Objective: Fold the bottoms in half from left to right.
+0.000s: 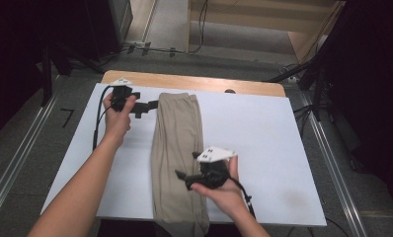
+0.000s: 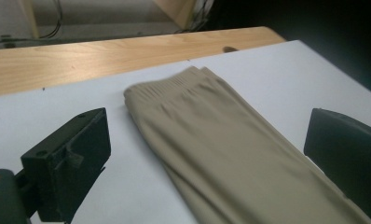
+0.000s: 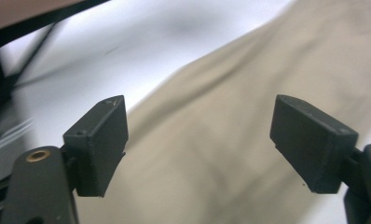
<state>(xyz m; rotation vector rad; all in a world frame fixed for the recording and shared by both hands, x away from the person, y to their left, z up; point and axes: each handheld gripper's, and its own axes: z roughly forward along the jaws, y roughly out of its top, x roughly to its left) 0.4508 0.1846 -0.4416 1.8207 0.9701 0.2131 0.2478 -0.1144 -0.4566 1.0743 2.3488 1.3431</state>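
Beige trousers (image 1: pixel 177 158), folded lengthwise into a long strip, lie down the middle of the white table cover (image 1: pixel 263 143) in the high view, waistband at the far end. The left gripper (image 1: pixel 152 104) sits just beside the waistband's left edge, and the right gripper (image 1: pixel 180 177) hangs over the strip's lower part; neither holds cloth.

In the left gripper view, the jaws stand wide apart with nothing between the pads. The ribbed waistband (image 2: pixel 174 86) lies just ahead of them and the folded legs run off toward the right finger (image 2: pixel 346 154).

In the right gripper view, the jaws are likewise spread and empty, with the beige cloth directly beyond and between the fingers (image 3: pixel 99 144).

The lengthwise fold looks finished and let go. The next move probably calls for pinching one end and carrying it over toward the other.
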